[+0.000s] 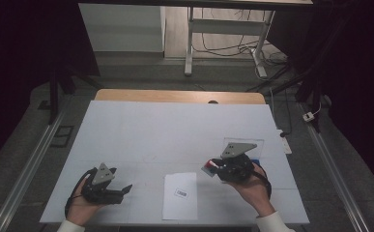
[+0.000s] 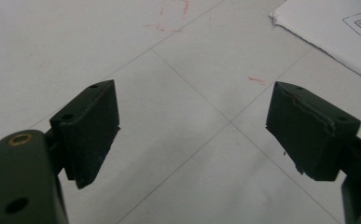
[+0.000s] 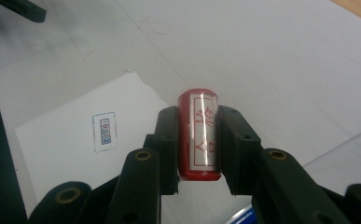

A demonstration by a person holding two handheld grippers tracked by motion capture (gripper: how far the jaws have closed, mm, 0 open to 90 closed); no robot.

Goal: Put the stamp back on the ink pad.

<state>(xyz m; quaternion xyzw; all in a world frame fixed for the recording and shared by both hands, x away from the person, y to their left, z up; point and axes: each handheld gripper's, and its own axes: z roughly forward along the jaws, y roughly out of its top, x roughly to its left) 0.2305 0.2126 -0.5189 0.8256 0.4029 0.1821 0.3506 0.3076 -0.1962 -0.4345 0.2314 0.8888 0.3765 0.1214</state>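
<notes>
Where white table [image 1: 141, 135] ends, grey floor [image 1: 25, 145] begins.

Red stamp [image 3: 198, 135], white red-lettered label

Surface [image 1: 141, 130]: white, thin grid lines, faint red marks. Wooden edge at far side. Paper sheet [image 1: 179, 195] with small printed label lies flat near front edge.

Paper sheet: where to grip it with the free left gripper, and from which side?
Take the sheet by its left long edge, coming in low from the left with the open left gripper. It lies flat on the table, so a jaw probably has to slide under an edge. That edge is nearest, and gripping there stays clear of the printed box and the right gripper with its stamp.
</notes>
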